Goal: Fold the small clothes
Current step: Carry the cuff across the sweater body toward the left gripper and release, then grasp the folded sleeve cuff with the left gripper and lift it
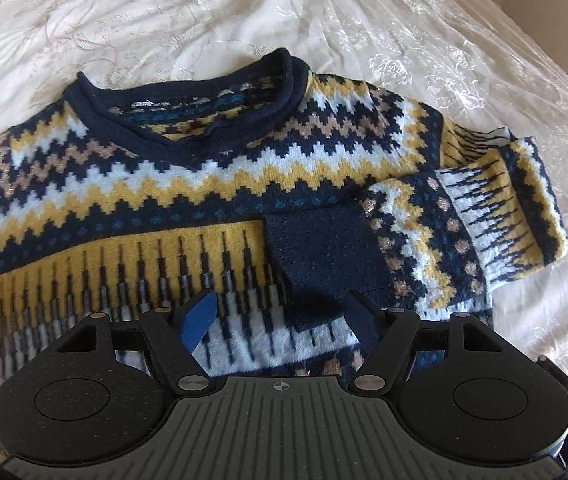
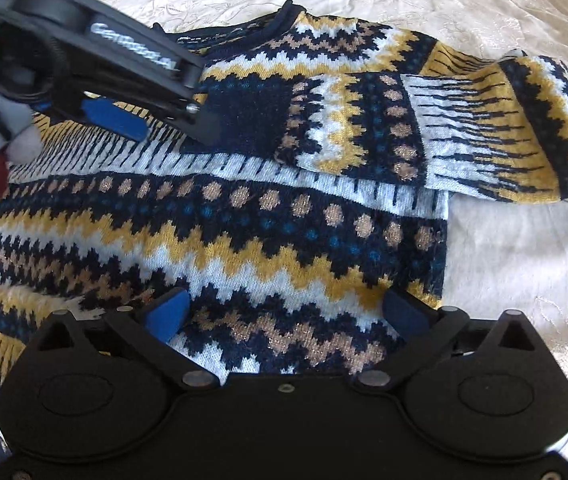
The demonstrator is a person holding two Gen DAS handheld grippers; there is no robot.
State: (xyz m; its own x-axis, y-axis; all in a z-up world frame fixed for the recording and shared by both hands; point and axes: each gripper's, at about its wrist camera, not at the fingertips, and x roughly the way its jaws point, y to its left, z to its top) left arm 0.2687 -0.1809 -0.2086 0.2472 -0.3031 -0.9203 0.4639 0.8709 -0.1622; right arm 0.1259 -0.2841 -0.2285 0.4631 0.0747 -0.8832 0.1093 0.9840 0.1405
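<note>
Left wrist view: the patterned knit sweater lies flat on a cream embroidered bedspread, its navy collar toward 12 o'clock. One sleeve is folded across the chest from 3 o'clock, and its plain navy cuff rests on the yellow-and-white band at the centre. The left claw hangs just over that cuff, jaws spread wide, blue pads either side of the cuff end, nothing pinched. In the right wrist view the same left claw reaches in from 10 o'clock. The right claw sits over the sweater's lower zigzag bands at 6 o'clock, jaws also wide apart, holding nothing.
</note>
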